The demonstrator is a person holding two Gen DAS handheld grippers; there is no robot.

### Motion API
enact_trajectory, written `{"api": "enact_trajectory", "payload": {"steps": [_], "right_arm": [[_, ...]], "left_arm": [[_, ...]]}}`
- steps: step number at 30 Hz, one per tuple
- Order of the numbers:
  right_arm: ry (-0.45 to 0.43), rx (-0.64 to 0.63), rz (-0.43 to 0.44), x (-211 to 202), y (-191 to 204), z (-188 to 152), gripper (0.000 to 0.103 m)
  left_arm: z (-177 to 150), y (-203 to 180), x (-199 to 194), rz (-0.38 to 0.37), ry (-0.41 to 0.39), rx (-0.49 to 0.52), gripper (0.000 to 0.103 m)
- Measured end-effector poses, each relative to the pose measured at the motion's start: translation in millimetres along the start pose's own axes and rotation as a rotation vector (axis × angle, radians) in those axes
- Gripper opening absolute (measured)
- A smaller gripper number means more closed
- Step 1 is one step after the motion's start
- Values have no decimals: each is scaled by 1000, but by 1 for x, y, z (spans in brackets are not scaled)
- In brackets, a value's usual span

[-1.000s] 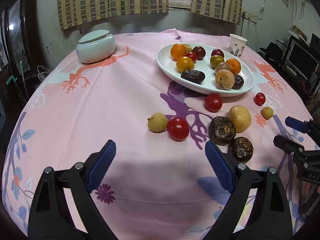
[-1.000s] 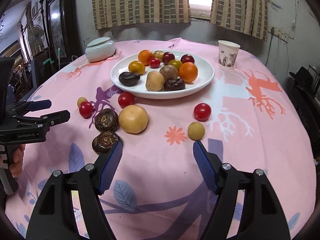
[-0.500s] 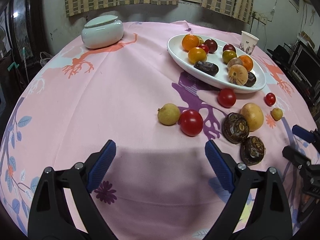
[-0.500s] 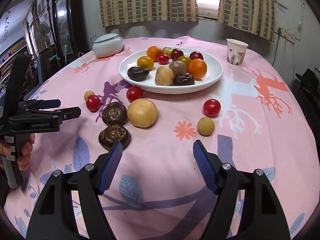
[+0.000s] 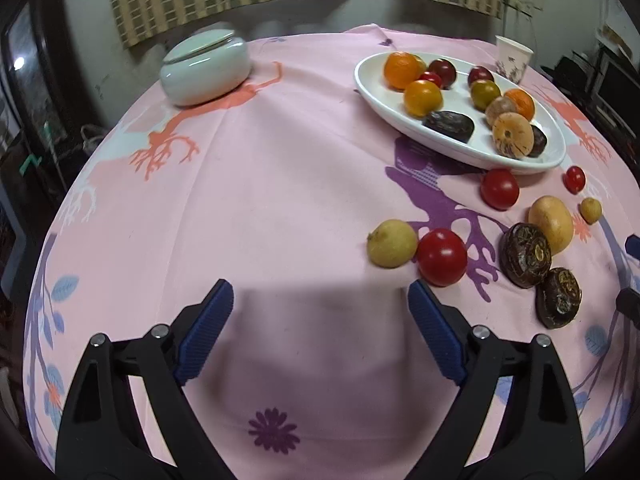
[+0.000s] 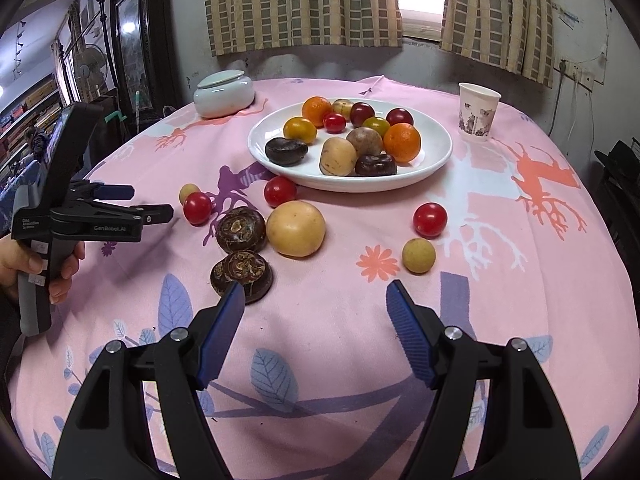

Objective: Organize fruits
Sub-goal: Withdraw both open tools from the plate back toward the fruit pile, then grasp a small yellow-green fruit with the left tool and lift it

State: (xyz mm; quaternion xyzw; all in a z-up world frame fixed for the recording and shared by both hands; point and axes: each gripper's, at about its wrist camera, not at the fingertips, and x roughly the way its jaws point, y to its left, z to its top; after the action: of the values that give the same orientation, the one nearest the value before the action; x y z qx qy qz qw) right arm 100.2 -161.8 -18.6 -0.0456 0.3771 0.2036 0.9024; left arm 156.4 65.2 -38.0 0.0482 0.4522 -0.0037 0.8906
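Note:
A white plate [image 5: 440, 140] [image 6: 360, 184] holds several fruits. Loose on the pink cloth lie a small yellow fruit [image 5: 392, 243], a red tomato [image 5: 442, 257] beside it, two dark round fruits [image 5: 526, 255] [image 6: 241, 229], a large yellow fruit [image 6: 296, 228], and more tomatoes [image 6: 430, 220]. My left gripper [image 5: 320, 286] [image 6: 154, 201] hovers short of the yellow fruit and tomato, its jaws wide and closing, with nothing between them. My right gripper [image 6: 315, 286] is open and holds nothing; its left finger is just in front of the nearer dark fruit [image 6: 242, 271].
A pale lidded jar [image 5: 205, 68] stands at the far left of the table, and a paper cup [image 6: 478, 112] stands right of the plate. A person's hand [image 6: 60, 276] grips the left tool's handle. The round table drops off on all sides.
My left gripper has come lower and closer to the yellow fruit and tomato, which look larger now. The right gripper has hardly moved. No fruit has shifted.

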Motion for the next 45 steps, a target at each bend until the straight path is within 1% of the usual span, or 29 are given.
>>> {"api": "enact_trajectory", "payload": {"steps": [1, 2, 4, 5, 6, 9, 14, 15, 16, 17, 18, 20, 22, 27, 31, 36, 41, 44, 45], "right_arm": [[6, 1, -2, 1, -1, 0, 74], [12, 1, -3, 3, -1, 0, 74], [28, 2, -8, 6, -1, -1, 74], [32, 1, -8, 6, -1, -1, 74], [33, 2, -5, 7, -1, -2, 74], [31, 2, -1, 6, -1, -2, 74], [42, 4, 3, 7, -1, -3, 74], [47, 3, 2, 8, 0, -3, 74], [50, 3, 0, 8, 0, -3, 74], [51, 4, 0, 9, 0, -4, 74], [52, 4, 0, 9, 0, -4, 74], [52, 5, -1, 9, 0, -4, 74], [53, 4, 0, 9, 0, -4, 74], [50, 10, 1, 8, -2, -4, 74], [39, 35, -7, 6, -10, -2, 74], [15, 98, -53, 1, -32, 0, 74], [53, 163, -116, 12, -50, 5, 73], [62, 166, -136, 22, -57, 15, 73], [82, 147, -158, 28, -58, 18, 67]], "left_arm": [[2, -2, 3, 2, -3, 26, 87], [4, -4, 6, 10, -2, 44, 83], [8, -6, 14, 10, 7, 65, 76], [10, -6, 16, 6, 8, 71, 71], [12, -7, 18, 1, 6, 76, 68], [17, -11, 22, -2, -9, 94, 66], [28, -10, 26, -46, -24, 97, 66], [29, -9, 27, -53, -23, 93, 61], [30, -8, 29, -79, -13, 86, 54], [31, -9, 32, -102, 3, 84, 40], [30, -9, 32, -124, 2, 74, 35], [29, -13, 32, -114, -3, 79, 34], [28, -16, 31, -114, -8, 84, 28], [22, -18, 21, -115, -11, 53, 28], [10, -24, -8, -142, -54, 55, 28], [-9, -32, -44, -213, -90, 49, 28], [-24, -53, -59, -291, -101, 63, 28], [-30, -65, -59, -299, -108, 100, 28], [-31, -68, -59, -300, -108, 111, 28]]}}
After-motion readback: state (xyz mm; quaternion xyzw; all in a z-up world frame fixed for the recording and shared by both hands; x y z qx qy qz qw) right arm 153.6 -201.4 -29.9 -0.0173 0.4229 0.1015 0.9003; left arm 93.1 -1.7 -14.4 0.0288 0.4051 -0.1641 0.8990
